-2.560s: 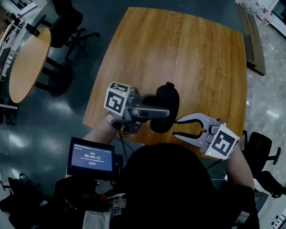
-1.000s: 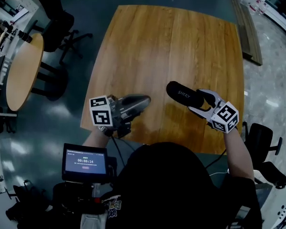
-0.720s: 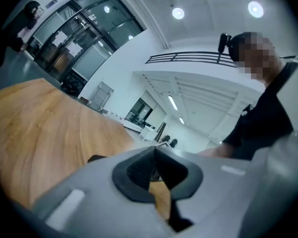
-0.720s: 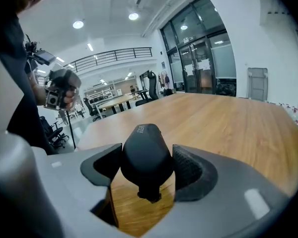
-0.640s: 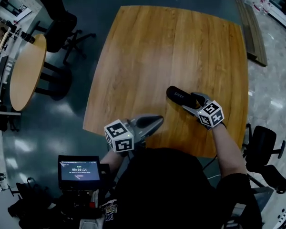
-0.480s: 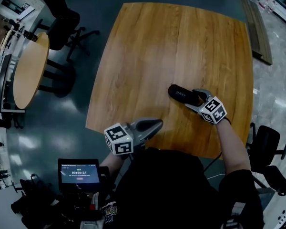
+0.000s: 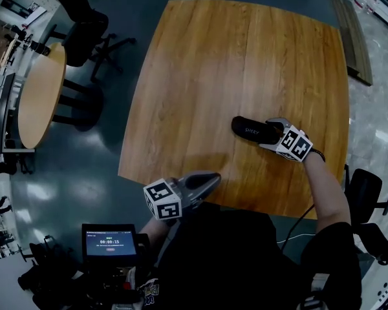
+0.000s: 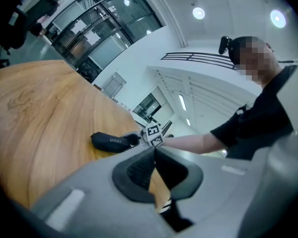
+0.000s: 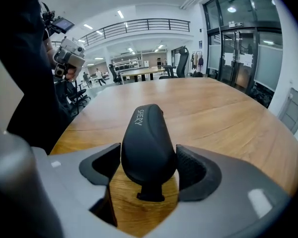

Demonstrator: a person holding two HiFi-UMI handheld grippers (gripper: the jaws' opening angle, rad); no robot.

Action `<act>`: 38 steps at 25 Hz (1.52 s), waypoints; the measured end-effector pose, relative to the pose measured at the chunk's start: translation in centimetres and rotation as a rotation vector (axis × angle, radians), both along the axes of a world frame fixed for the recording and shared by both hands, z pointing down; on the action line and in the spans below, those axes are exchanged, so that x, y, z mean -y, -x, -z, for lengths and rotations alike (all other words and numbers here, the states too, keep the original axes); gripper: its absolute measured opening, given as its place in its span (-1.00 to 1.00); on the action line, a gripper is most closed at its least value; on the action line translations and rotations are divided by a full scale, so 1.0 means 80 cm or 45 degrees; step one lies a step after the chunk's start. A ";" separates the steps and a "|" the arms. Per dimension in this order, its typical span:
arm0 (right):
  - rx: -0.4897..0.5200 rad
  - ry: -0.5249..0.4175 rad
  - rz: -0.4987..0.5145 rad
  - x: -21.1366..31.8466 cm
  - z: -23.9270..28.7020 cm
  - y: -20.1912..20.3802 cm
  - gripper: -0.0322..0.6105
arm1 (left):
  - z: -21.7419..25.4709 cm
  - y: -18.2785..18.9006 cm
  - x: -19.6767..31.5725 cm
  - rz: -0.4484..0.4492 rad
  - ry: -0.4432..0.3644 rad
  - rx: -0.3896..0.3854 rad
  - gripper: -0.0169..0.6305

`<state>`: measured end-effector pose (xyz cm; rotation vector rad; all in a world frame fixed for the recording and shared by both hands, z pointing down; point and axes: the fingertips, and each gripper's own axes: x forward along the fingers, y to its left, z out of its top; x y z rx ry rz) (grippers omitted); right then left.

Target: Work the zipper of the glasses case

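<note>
The black glasses case lies on the wooden table, toward its front right. One end of it sits between the jaws of my right gripper, which are opening; the pads stand close beside the case. In the right gripper view the case rests on the wood, lettering up, with a small tab at its near end. My left gripper is shut and empty at the table's front edge, well left of the case. The left gripper view looks over its shut jaws to the case across the table.
A round wooden table and black office chairs stand on the dark floor to the left. Another chair is at the right, by my arm. A small screen hangs at my front left.
Over the earlier frames the left gripper left the case and drew back to the front edge. The right gripper took the case, carried it right and brought it down onto the table.
</note>
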<state>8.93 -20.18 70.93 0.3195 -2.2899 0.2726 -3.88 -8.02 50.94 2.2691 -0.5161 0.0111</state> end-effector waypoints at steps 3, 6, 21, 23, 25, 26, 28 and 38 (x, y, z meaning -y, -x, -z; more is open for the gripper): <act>-0.010 0.006 -0.037 -0.004 0.007 -0.007 0.21 | -0.002 0.003 0.000 -0.027 -0.023 -0.035 -0.94; 0.040 -0.023 -0.164 -0.009 0.031 -0.023 0.22 | 0.007 0.010 0.001 -0.045 -0.006 -0.061 -0.94; 0.944 -0.321 -1.110 -0.174 0.315 0.044 -0.88 | 0.021 -0.013 -0.046 -0.195 -0.179 -0.062 -0.94; 0.985 -0.311 -1.074 -0.194 0.330 0.059 -0.88 | 0.032 -0.025 -0.058 -0.169 -0.210 -0.063 -0.94; 1.015 -0.301 -1.034 -0.210 0.345 0.070 -0.88 | 0.048 -0.031 -0.070 -0.134 -0.244 -0.070 -0.94; 1.021 -0.302 -1.008 -0.219 0.351 0.073 -0.88 | 0.054 -0.033 -0.076 -0.116 -0.261 -0.072 -0.94; 1.014 -0.313 -0.966 -0.245 0.350 0.068 -0.88 | 0.058 -0.045 -0.097 -0.079 -0.286 -0.067 -0.94; 0.998 -0.259 -0.869 -0.411 0.330 0.012 -0.88 | 0.055 -0.117 -0.255 0.025 -0.288 -0.031 -0.94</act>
